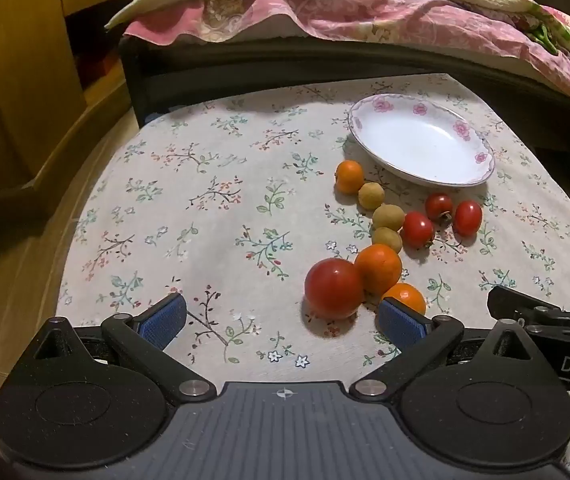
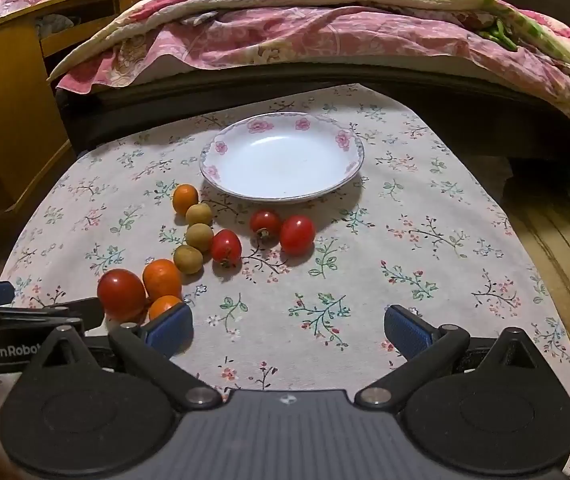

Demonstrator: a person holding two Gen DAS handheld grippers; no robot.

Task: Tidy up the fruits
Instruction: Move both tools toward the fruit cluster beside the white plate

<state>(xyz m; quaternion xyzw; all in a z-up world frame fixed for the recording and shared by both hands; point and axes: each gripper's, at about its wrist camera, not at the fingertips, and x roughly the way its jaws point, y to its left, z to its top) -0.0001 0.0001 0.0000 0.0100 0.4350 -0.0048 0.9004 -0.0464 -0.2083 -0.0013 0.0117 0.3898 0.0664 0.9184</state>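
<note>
Ten pieces of fruit lay loose on the desk, which was covered by a floral tablecloth; none was in the plate, a white dish with pink flowers on its rim standing toward the far side, near the bed. Just beside the plate's near-left rim sat a small orange fruit, and from it a curved row of three longans ran toward the camera, ending at two more orange fruits and a large tomato, these last three touching. Three cherry tomatoes lay in front of the plate, one of them beside the longans. The left gripper was held low over the cloth with its jaws spread wide and empty, its right pad just beside the nearest orange fruit. The right gripper was likewise wide apart and holding nothing, over bare cloth.
</note>
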